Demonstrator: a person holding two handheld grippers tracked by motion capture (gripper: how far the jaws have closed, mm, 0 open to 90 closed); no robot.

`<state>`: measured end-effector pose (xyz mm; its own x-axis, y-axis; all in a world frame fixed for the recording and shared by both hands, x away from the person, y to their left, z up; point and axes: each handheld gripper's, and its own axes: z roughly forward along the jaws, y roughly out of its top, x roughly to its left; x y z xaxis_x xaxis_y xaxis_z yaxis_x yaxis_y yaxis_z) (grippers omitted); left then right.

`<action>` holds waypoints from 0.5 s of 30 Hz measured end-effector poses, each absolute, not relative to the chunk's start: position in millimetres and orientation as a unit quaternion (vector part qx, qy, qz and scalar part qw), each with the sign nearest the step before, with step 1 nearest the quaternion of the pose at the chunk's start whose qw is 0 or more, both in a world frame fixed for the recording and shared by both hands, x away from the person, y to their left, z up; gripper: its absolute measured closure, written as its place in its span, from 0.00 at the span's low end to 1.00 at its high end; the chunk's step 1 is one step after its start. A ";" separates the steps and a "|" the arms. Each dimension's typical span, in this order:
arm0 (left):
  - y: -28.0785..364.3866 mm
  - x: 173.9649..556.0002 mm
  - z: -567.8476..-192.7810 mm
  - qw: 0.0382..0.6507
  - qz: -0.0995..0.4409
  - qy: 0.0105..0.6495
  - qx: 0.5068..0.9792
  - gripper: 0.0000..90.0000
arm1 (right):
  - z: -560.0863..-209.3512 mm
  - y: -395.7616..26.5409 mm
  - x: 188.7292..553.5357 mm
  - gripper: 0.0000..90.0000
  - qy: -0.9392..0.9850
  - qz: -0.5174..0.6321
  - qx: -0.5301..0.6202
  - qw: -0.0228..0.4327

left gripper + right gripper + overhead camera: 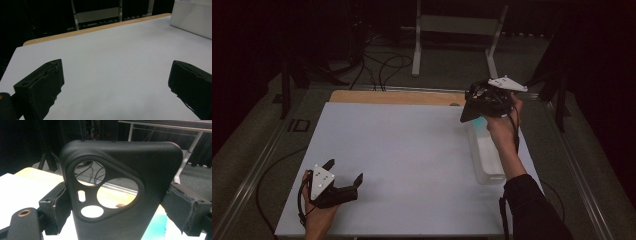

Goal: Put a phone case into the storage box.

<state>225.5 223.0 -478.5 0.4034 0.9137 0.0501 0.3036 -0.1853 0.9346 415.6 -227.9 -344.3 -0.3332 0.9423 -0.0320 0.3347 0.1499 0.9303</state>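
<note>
A black phone case [467,114] with a large camera cutout stands upright between the jaws of my right gripper [473,106], which is shut on its sides. In the right gripper view the phone case [155,170] rises from the right gripper [121,203] and hides much of what lies behind. That hand holds it in the air above the far end of a translucent plastic bin [488,162]. My left gripper [344,170] rests low at the near left of the white table top [412,150]. The left gripper [117,63] is open, with only bare table between its jaws.
Something teal [481,124] lies in the bin's far end, under the phone case. The bin [192,17] runs along the table's right edge. A wooden strip [397,97] borders the far side. Cables [382,65] and a white frame [457,30] stand on the floor beyond.
</note>
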 end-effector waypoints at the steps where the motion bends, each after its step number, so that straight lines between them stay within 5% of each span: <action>1: 223.2 225.5 -478.4 0.466 0.328 0.437 0.696 0.01 | -344.6 -229.3 416.0 0.16 0.679 0.452 0.471 0.336; 15: 223.8 225.3 -478.8 0.466 0.327 0.439 0.695 0.01 | -351.3 -247.9 419.6 0.16 0.672 0.436 0.490 0.344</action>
